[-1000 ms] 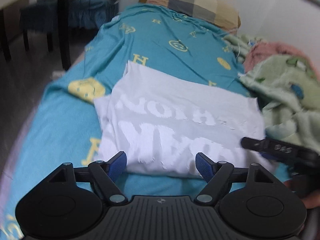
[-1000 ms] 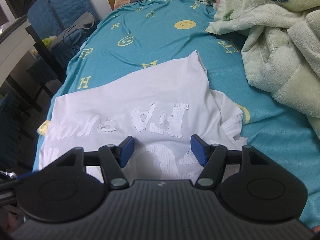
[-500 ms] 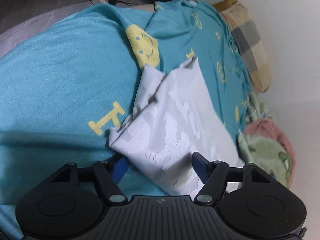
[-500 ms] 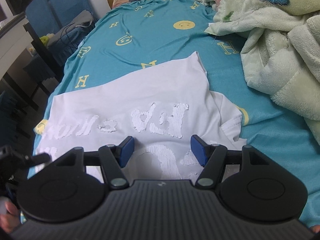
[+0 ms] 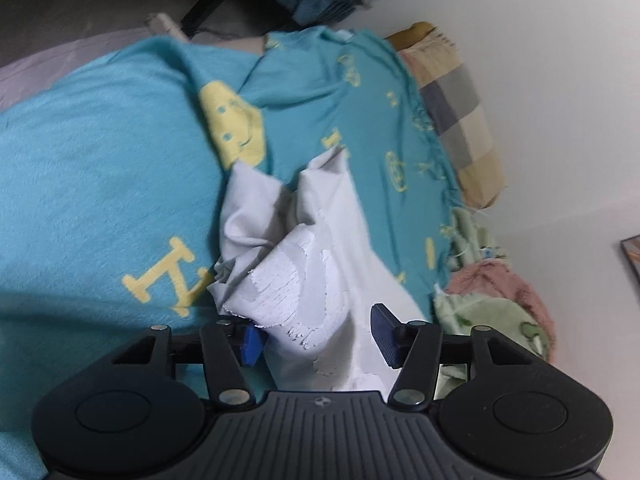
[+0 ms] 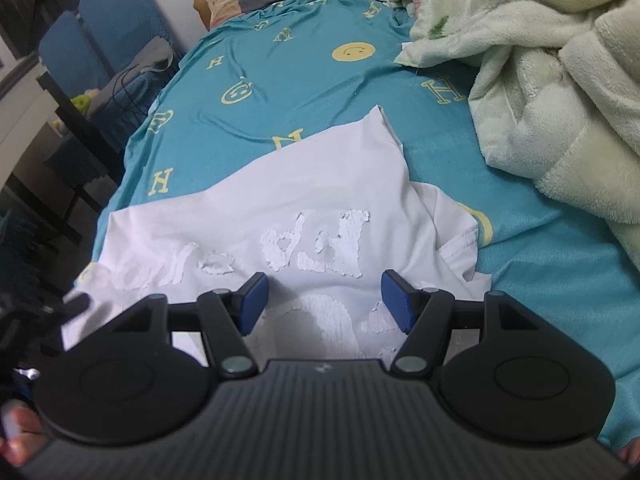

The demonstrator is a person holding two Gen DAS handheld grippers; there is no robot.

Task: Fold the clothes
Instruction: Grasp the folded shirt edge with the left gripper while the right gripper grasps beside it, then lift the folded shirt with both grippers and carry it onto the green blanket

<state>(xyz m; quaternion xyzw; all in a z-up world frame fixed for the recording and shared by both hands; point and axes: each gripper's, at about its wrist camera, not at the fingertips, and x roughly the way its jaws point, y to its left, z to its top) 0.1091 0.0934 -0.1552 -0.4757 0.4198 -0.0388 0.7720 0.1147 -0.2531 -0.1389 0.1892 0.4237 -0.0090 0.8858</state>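
The bed (image 6: 304,92) fills both views, spread with a teal sheet (image 5: 96,168) printed with yellow letters and smiley faces. Along the right side of it a pale green blanket (image 6: 560,92) is heaped up, a pink one (image 5: 504,284) bunched next to it in the left view, and a checked pillow (image 5: 460,116) sits at the head against the white wall. Blue chairs (image 6: 100,28) stand off the bed's left side in the right view. In the middle of the sheet lies the shirt (image 6: 288,200), white, with raised white lettering across it; from the right view most of it is spread flat, its far corner pointing toward the head of the bed and a hemmed edge rumpled at the near right. The left view is tilted, and there the shirt's near edge is bunched and rucked into folds, a flap of the lettered cloth draped over the left finger's blue pad (image 5: 252,340). The left gripper (image 5: 318,334) is spread wide with that gathered cloth between its fingers, nothing clamped. The right gripper (image 6: 326,298) is spread wide too, poised over the lettering near the shirt's front edge, gripping nothing. At the bottom left of the right view, a fingertip (image 6: 18,436) shows, blurred.
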